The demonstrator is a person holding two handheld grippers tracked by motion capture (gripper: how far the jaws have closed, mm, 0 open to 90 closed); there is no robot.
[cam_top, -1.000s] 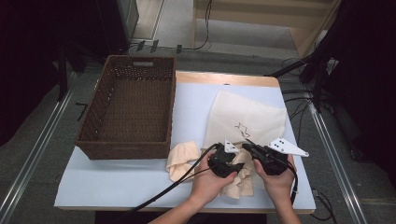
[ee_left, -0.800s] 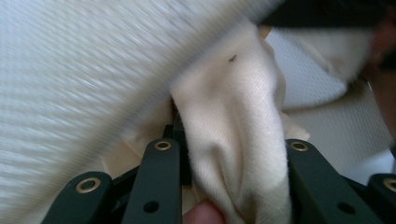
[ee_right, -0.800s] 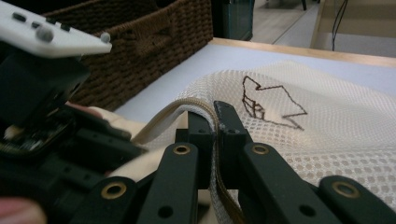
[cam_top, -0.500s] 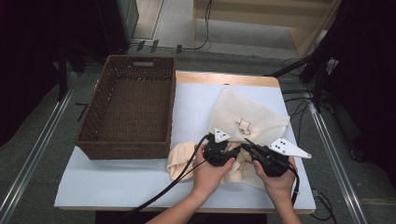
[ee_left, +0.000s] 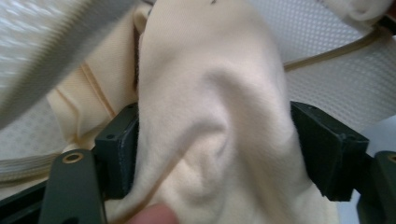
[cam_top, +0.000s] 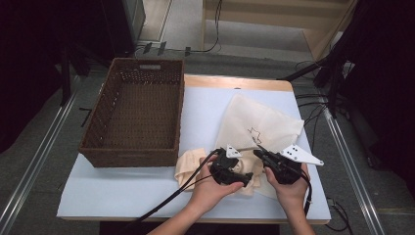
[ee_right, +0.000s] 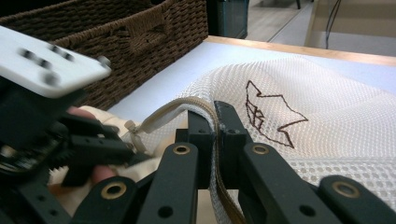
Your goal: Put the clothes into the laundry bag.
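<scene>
Mesh bag (cam_top: 259,122) lies on the surface (cam_top: 205,105) right of the basket (cam_top: 134,117), its near zipper edge pinched tight in the right gripper (ee_right: 215,122). Cream garment (ee_left: 210,116) sits at the bag's mouth between the left gripper's (cam_top: 236,169) fingers (ee_left: 119,149), which have just been opening and look slack on it. Judged step: stuffing the garment in. Next: regrip deeper and push while the right holds the mouth.

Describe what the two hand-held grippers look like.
Both are black. The left hand-held gripper trails a black cable and carries a small pale plate; the right hand-held gripper carries a larger white three-cornered plate with dark dots. Brass-coloured rivets sit in the linkages. Forearms are bare, no sleeves.
</scene>
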